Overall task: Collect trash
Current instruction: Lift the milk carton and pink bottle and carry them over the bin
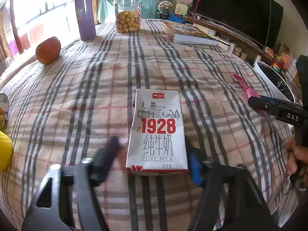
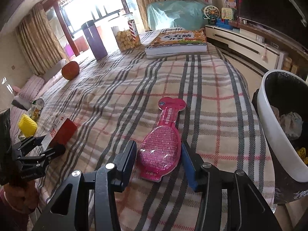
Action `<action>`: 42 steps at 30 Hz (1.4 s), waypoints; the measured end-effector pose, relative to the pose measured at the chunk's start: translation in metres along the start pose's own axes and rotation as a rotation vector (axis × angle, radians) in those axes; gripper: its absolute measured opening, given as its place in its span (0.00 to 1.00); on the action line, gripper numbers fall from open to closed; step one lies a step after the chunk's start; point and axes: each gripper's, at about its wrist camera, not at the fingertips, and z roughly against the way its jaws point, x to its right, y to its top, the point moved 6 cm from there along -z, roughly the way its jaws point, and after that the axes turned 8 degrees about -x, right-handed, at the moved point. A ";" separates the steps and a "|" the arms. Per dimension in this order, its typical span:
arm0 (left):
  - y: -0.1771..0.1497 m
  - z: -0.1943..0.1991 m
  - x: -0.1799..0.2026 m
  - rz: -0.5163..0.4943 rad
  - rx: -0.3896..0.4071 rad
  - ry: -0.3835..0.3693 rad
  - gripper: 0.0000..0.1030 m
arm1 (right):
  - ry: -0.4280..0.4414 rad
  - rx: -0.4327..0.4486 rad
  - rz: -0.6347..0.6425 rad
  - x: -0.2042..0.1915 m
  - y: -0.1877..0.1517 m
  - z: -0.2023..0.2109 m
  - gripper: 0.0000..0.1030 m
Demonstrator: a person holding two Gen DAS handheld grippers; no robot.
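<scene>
Left wrist view: a white milk carton (image 1: 156, 132) printed "1928 Pure Milk" lies flat on a plaid tablecloth (image 1: 96, 88), at the centre of the frame. The left gripper (image 1: 154, 154) sits at 6 o'clock with its jaws spread, one finger on each side of the carton's near end; whether they touch it is unclear, as the left finger is blurred. At 10 o'clock rests an apple (image 1: 48, 50); at 12 o'clock stand a purple flask (image 1: 85, 15) and a jar of snacks (image 1: 128, 13); at 1 o'clock lies a stack of books (image 1: 189, 34).

Right wrist view: a pink plastic wrapper (image 2: 162, 144), shaped like a spoon, lies at centre. The right gripper (image 2: 158, 158) at 6 o'clock has its jaws spread around the wrapper's wide end, close beside it. At 3 o'clock a white trash bin (image 2: 279, 140) with a dark liner holds crumpled waste, just beside the table edge.
</scene>
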 end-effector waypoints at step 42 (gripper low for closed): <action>0.003 0.022 0.112 -0.075 -0.009 -0.139 0.44 | 0.072 0.117 -0.054 0.016 -0.031 0.072 0.47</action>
